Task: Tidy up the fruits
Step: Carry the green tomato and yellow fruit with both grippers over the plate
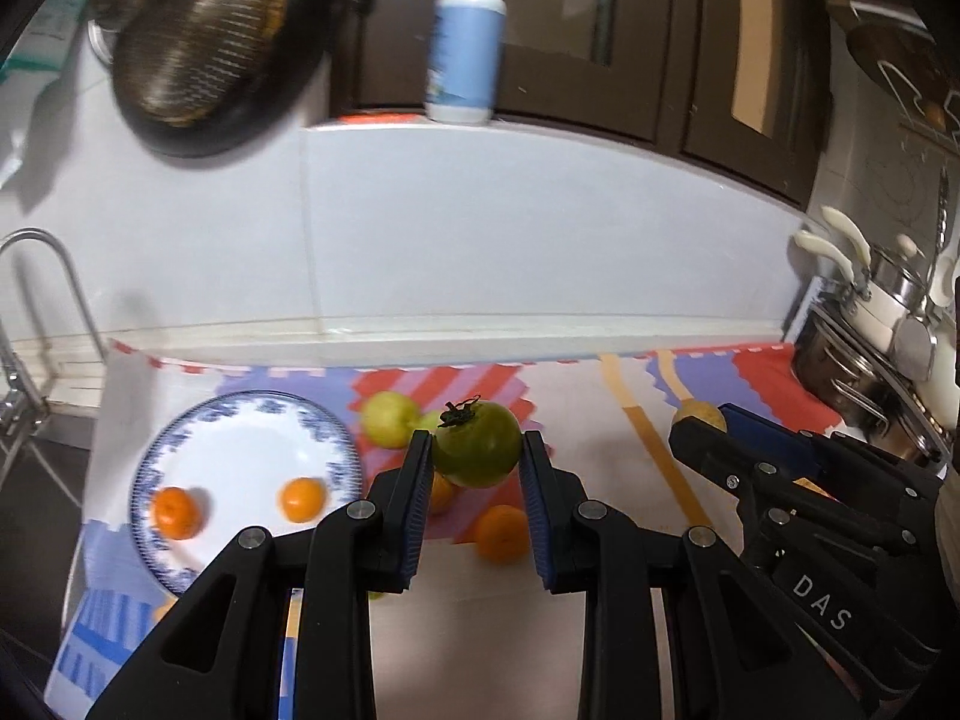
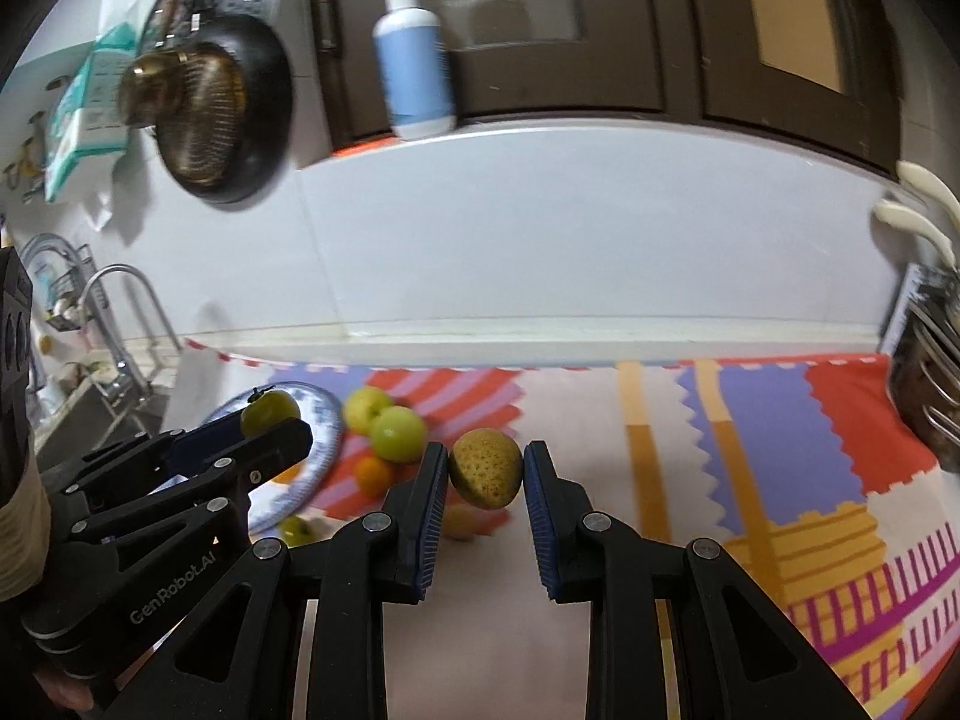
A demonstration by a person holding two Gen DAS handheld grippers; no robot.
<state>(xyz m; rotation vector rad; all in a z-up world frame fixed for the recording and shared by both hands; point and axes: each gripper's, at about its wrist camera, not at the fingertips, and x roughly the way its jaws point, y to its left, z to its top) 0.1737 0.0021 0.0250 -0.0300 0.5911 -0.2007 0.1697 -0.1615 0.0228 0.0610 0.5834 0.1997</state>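
My left gripper (image 1: 478,450) is shut on a green tomato (image 1: 478,445) with a dark stem, held above the patterned cloth. To its left lies a blue-rimmed white plate (image 1: 240,438) carrying two oranges (image 1: 176,513) (image 1: 302,498). Yellow-green fruits (image 1: 390,418) and another orange (image 1: 503,533) lie on the cloth under the tomato. My right gripper (image 2: 486,468) is shut on a speckled yellow pear (image 2: 486,467), lifted over the cloth. In the right wrist view the left gripper (image 2: 264,426) with its tomato (image 2: 270,411) hangs at the left above the plate (image 2: 327,420).
A colourful cloth (image 2: 780,450) covers the counter. A sink tap (image 2: 120,312) stands at the left. Stacked metal pots (image 1: 870,348) sit at the right. A blue pump bottle (image 1: 465,54) stands on the ledge above, and a dark pan (image 2: 222,114) hangs on the white wall.
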